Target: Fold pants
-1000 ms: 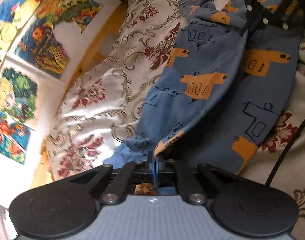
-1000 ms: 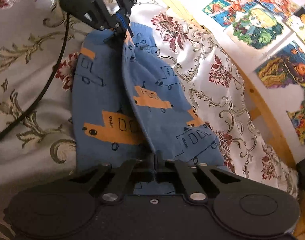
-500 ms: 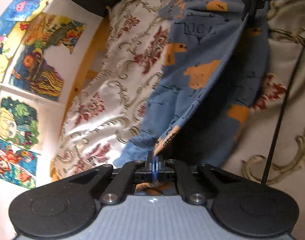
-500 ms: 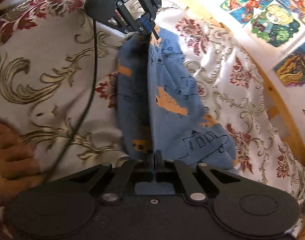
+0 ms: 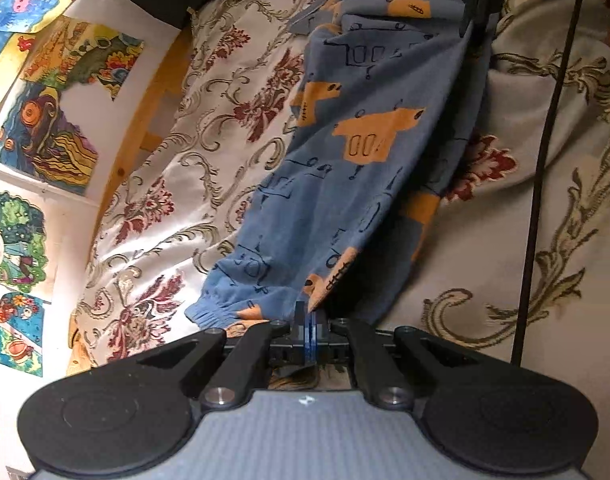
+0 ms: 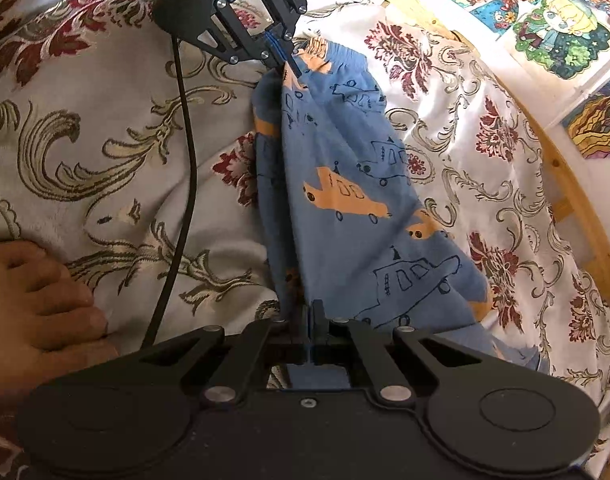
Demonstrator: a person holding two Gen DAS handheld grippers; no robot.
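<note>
The pants (image 5: 369, 148), blue with orange and outlined cars, lay on the bedspread (image 5: 485, 248), stretched in a raised ridge between your two grippers, with one layer draped toward the wall side and a darker fold hanging beneath. Your left gripper (image 5: 310, 322) had its blue-padded fingers pressed together on a fold near the elastic cuff (image 5: 217, 314), which rested bunched on the bedspread just beside the fingers. Your right gripper (image 6: 312, 326) was likewise pinched tight on cloth at the opposite end of the ridge; in the left wrist view it appeared at the top edge (image 5: 475, 16), clamped on the fabric there. In the right wrist view the left gripper (image 6: 283, 56) showed at the far end, gripping the pants beside the cuff. A black cable (image 6: 185, 168) ran from the left gripper across the bedspread, clear of the pants. A bare foot (image 6: 37, 304) rested on the bedspread at the left of the right wrist view, well apart from the pants. Beyond the bedspread stood a wooden rail (image 6: 577, 200) and a wall hung with coloured drawings (image 5: 45, 132).
</note>
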